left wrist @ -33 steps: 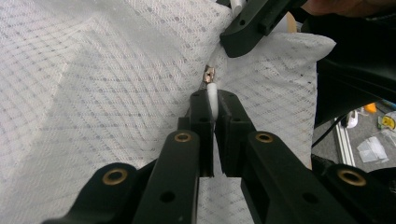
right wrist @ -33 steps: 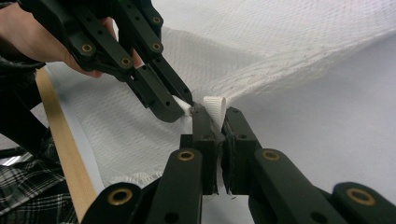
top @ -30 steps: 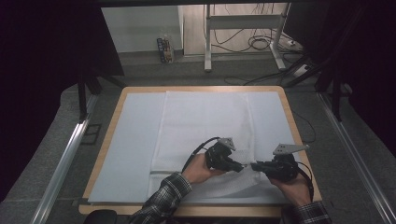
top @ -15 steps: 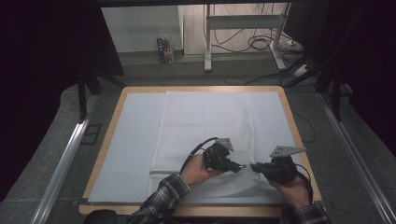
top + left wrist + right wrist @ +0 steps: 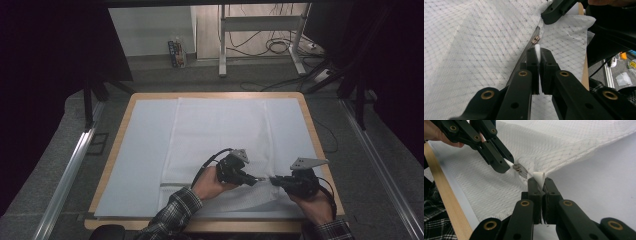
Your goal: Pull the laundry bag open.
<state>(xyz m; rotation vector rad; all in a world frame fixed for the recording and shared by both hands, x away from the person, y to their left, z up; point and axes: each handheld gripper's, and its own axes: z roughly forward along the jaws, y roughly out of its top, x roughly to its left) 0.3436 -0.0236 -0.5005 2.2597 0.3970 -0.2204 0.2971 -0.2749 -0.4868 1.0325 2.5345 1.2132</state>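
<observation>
The white quilted cover [image 5: 220, 135] lay spread on the surface [image 5: 125, 107], its near edge bunched up toward the person, and the zipper [image 5: 524, 56] ran along that edge. Everything that mattered sat around the small metal slider [image 5: 535, 40].

The left tool [image 5: 260, 178] was clamped on a white fabric tab [image 5: 537, 51] just behind the slider, jaws pressed together with the tab standing up between them. The right tool [image 5: 272, 179] faced it from the other side of the slider, its jaws together on a folded bit of white tape [image 5: 539, 178] at the cover's edge. Seen from the right gripper view, the left tool [image 5: 506, 163] pinched its tab right beside the slider [image 5: 517, 167], so the two tips stood near each other with the slider between them, the cloth lifted slightly off the surface.

To my eye the step in hand was working the zipper, and both grips looked sound for it. Doing it well would call for holding the anchoring side steady and pulling the tab straight along the line of the teeth, not upward or sideways, which could jam the slider or snag the loose cloth beside it. Keeping the edge taut away from the slider should help, and a slow, even pull would suit such thin tabs, which might slip from the jaws.
</observation>
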